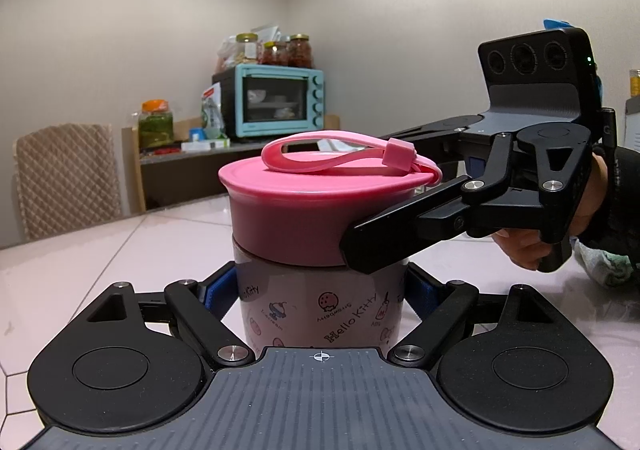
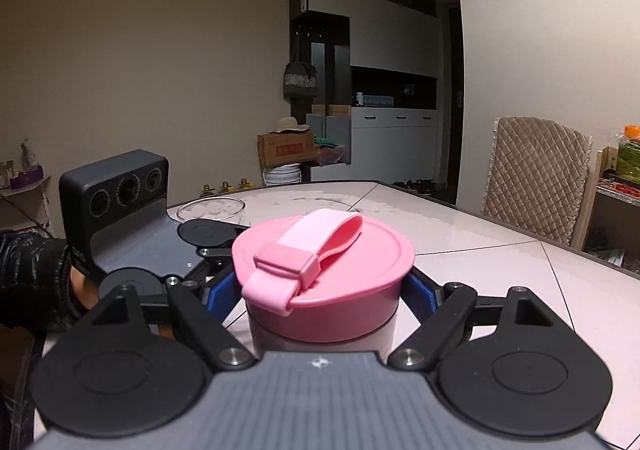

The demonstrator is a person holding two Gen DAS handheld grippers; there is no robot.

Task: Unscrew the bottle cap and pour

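Note:
A Hello Kitty bottle (image 1: 320,310) stands upright on the table, with a pink screw cap (image 1: 304,210) and a pink loop strap (image 1: 340,154) on top. My left gripper (image 1: 320,290) is shut on the bottle's body below the cap. My right gripper (image 2: 324,290) is shut on the pink cap (image 2: 340,274), one blue pad (image 2: 420,292) at each side. In the left wrist view the right gripper's black finger (image 1: 400,234) lies against the cap from the right. The strap (image 2: 312,250) lies folded across the cap's top.
A clear glass bowl (image 2: 212,210) stands on the pale tiled table (image 2: 500,270) behind the left gripper. Quilted chairs (image 2: 536,178) stand at the table's edge. A teal toaster oven (image 1: 276,102) and jars sit on a far shelf.

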